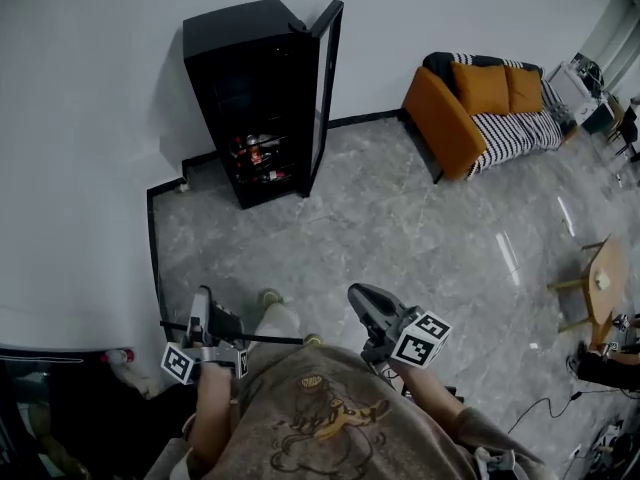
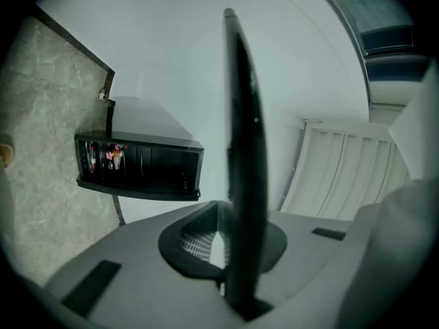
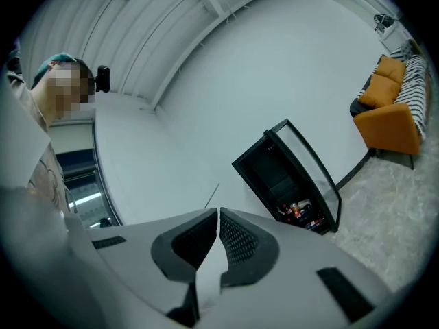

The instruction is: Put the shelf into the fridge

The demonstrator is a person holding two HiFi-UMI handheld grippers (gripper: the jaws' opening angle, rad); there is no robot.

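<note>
The black fridge (image 1: 262,98) stands against the far wall with its glass door (image 1: 326,88) swung open; bottles sit on its lower levels and the upper part looks dark and bare. My left gripper (image 1: 204,303) is shut on the shelf (image 1: 270,339), a thin dark panel seen edge-on across the person's knees. In the left gripper view the shelf (image 2: 240,149) rises as a dark slab out of the gripper (image 2: 223,214), with the fridge (image 2: 137,166) far beyond. My right gripper (image 1: 358,296) is shut with nothing in it, aimed at the fridge (image 3: 281,177).
An orange sofa (image 1: 480,108) with striped cushions stands at the back right. A small wooden table (image 1: 605,273) and cables lie at the right edge. Grey marble floor (image 1: 400,228) stretches between me and the fridge. A glass partition (image 1: 40,398) is at my left.
</note>
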